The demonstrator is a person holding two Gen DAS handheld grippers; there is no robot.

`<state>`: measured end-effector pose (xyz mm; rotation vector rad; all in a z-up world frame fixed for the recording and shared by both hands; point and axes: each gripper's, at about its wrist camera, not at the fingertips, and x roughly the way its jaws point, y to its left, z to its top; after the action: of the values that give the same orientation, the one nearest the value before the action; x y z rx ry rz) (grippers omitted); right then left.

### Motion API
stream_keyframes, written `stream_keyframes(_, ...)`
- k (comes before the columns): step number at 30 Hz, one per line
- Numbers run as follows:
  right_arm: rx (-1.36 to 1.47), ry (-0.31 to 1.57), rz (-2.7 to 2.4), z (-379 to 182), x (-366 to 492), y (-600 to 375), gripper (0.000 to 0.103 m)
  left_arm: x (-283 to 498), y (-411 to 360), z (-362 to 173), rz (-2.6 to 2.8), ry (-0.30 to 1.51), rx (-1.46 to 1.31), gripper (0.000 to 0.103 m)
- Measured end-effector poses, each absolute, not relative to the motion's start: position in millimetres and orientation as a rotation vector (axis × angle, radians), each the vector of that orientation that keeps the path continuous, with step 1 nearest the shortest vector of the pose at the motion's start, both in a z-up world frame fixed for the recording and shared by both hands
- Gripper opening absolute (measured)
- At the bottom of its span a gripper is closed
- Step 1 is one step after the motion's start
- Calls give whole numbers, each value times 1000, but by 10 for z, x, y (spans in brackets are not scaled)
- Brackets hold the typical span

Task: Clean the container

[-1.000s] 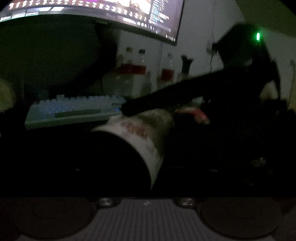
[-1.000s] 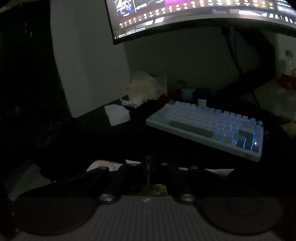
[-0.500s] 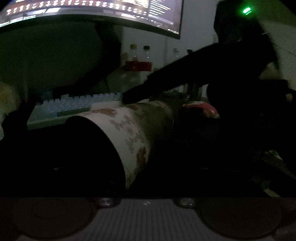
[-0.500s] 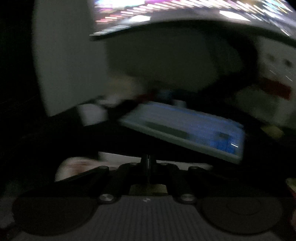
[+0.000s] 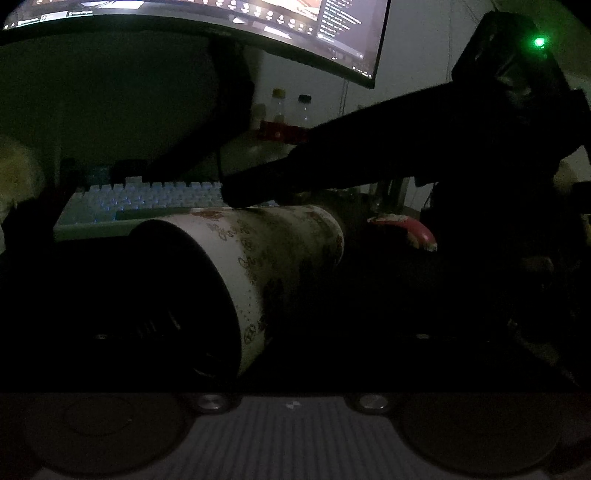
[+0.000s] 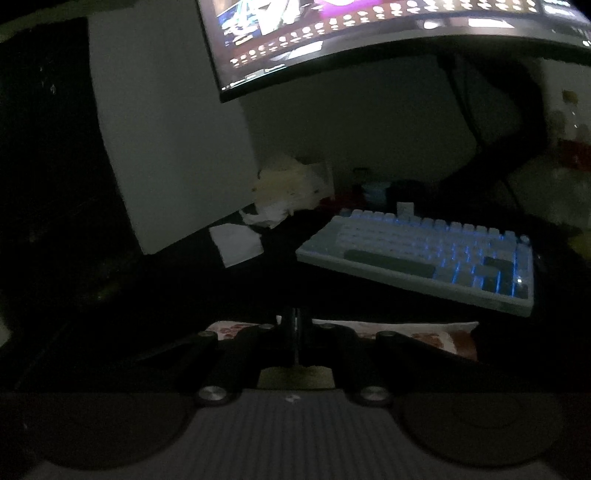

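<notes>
A white container (image 5: 280, 254) with a red pattern and brown stains lies on its side on the dark desk, its black mouth turned toward the left wrist camera. My left gripper (image 5: 261, 325) is opening its jaws. They are nearly lost in the dark and stand wide on either side of the container without pressing it. My right gripper (image 5: 240, 192) reaches in from the right, shut, its tip resting on the container's upper side. In the right wrist view the right gripper (image 6: 297, 325) has its fingers together just above the container (image 6: 424, 334).
A backlit pale keyboard (image 5: 147, 206) (image 6: 424, 254) lies behind the container under a curved monitor (image 5: 221, 22). Bottles (image 5: 291, 122) stand at the back. A red and white object (image 5: 406, 229) lies to the right. Crumpled tissue (image 6: 291, 188) and paper (image 6: 236, 243) lie at the left.
In the left wrist view the container now sits further left and nearer, its mouth looming larger. The right gripper's tip has stayed on top of it.
</notes>
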<state>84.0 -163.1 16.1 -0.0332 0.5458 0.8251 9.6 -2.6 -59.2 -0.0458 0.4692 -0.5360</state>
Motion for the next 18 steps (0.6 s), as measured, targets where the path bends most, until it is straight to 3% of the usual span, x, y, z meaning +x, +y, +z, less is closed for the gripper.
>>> stream_keyframes(8, 13, 574, 836, 434, 928, -1847, 7, 100, -24, -602, -537, 466, -43, 92)
stream_keyframes(9, 11, 595, 834, 497, 989, -1861, 15, 97, -24, -604, -538, 466, -42, 92)
stream_keyframes(10, 1, 631, 838, 565, 1081, -1857, 42, 95, -23, -605, -539, 466, -43, 92)
stream_keyframes(11, -7, 667, 832, 637, 1197, -1846, 62, 94, -21, -604, -539, 467, -45, 92)
stream_keyframes(16, -136, 967, 834, 761, 1925, -1633, 78, 60, -34, -607, -538, 464, -42, 92)
stream_keyframes(18, -200, 1106, 824, 676, 2152, -1469, 79, 60, -47, -612, -537, 462, -36, 94)
